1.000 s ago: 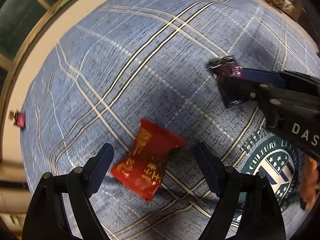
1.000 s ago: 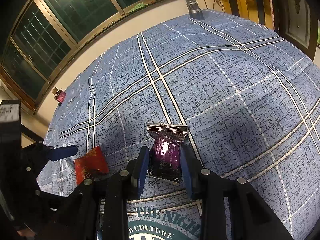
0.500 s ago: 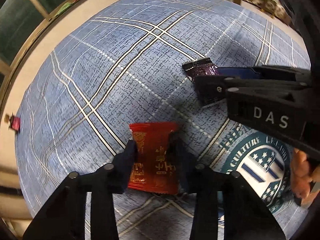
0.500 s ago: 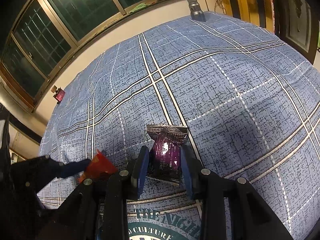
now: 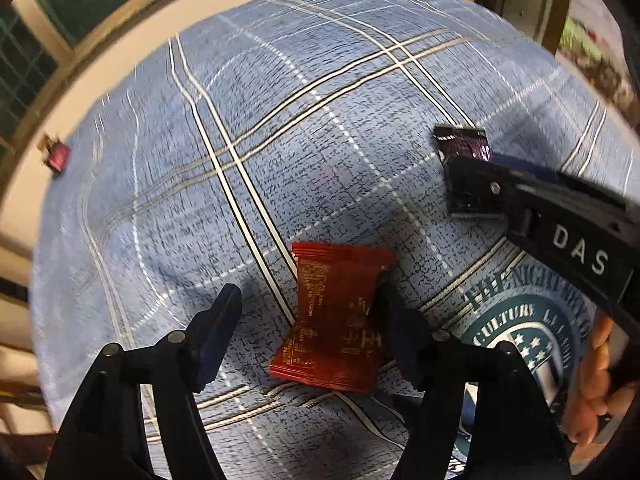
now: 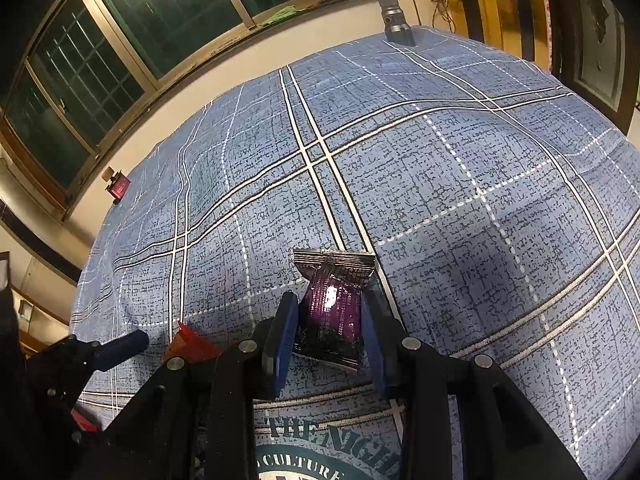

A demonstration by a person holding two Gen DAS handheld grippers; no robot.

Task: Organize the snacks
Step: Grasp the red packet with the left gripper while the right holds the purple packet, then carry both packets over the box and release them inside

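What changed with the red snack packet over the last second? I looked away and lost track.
The left tool closed on the red snack packet half a second ago, then opened again; the packet now rests against its right finger only. The right tool stays shut on the purple snack packet. The blue plaid cloth is unchanged.

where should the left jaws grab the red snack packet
Across the pinched waist of the red snack packet, coming from above along its length. It leans on one finger of the open left gripper; the crimped ends are wider and flimsier.
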